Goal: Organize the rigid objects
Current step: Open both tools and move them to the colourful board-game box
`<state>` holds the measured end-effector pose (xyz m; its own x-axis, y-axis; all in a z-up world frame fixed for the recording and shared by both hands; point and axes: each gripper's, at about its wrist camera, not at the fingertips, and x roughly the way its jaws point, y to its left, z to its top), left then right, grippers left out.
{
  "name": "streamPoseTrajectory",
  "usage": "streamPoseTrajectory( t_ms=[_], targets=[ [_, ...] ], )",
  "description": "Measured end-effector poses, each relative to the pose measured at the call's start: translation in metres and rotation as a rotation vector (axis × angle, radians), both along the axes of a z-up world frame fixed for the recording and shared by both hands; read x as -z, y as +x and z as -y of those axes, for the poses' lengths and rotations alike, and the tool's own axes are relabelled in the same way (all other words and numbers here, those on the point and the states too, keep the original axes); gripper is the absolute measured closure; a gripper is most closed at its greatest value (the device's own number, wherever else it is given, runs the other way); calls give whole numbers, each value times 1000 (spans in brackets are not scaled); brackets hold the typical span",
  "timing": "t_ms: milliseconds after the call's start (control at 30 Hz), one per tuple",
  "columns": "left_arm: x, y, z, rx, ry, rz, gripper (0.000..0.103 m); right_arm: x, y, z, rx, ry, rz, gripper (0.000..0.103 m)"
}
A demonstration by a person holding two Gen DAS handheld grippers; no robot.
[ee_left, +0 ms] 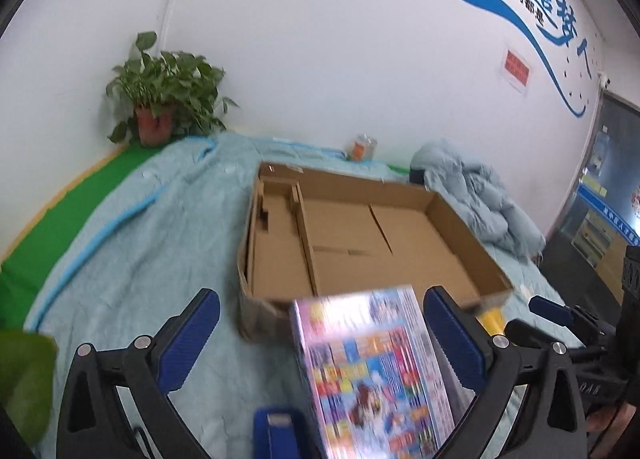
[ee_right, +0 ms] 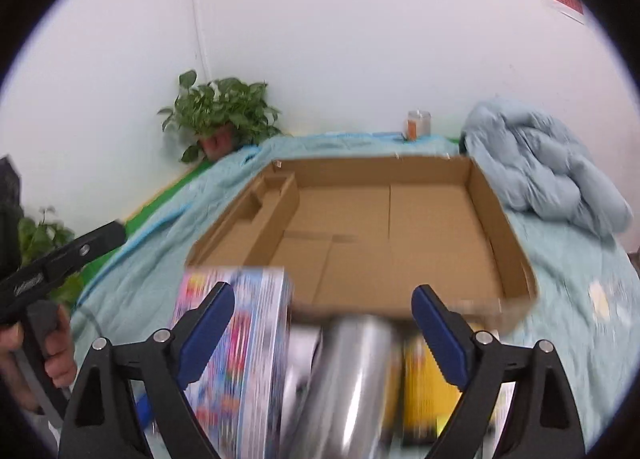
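A shallow open cardboard box (ee_left: 460, 219) (ee_right: 496, 219) with a narrow divided section at its left lies on the light blue bedspread. A colourful printed box (ee_left: 376, 371) (ee_right: 248, 343) stands just in front of it. My left gripper (ee_left: 320, 339) is open, its jaws wide either side of the printed box and not touching it. My right gripper (ee_right: 320, 323) is open above a shiny silver cylinder (ee_right: 352, 383), with a yellow object (ee_right: 424, 383) to its right. A blue object (ee_left: 280, 435) sits at the bottom of the left wrist view.
A potted plant (ee_left: 164, 99) (ee_right: 224, 115) stands in the far left corner by the wall. A small jar (ee_left: 362, 147) (ee_right: 418, 125) sits at the far edge. A crumpled blue quilt (ee_left: 480, 199) (ee_right: 548, 179) lies to the right of the box.
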<state>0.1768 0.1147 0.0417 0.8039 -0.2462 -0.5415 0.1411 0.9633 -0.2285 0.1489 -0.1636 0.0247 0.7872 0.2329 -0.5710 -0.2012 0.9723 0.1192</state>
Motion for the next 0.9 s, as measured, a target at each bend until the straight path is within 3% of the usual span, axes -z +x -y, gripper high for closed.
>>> streamPoseTrajectory(
  t_ms=[167, 467, 667, 900],
  targets=[
    [18, -35, 28, 59, -35, -43, 0, 26, -27, -12, -33, -24, -79, 12],
    [27, -81, 63, 60, -11, -22, 0, 33, -56, -6, 24, -96, -51, 12],
    [26, -78, 60, 50, -25, -68, 0, 33, -68, 2, 3, -121, -30, 12],
    [31, -61, 48, 103, -56, -130, 0, 43, -70, -2, -110, -77, -54, 12]
  ],
)
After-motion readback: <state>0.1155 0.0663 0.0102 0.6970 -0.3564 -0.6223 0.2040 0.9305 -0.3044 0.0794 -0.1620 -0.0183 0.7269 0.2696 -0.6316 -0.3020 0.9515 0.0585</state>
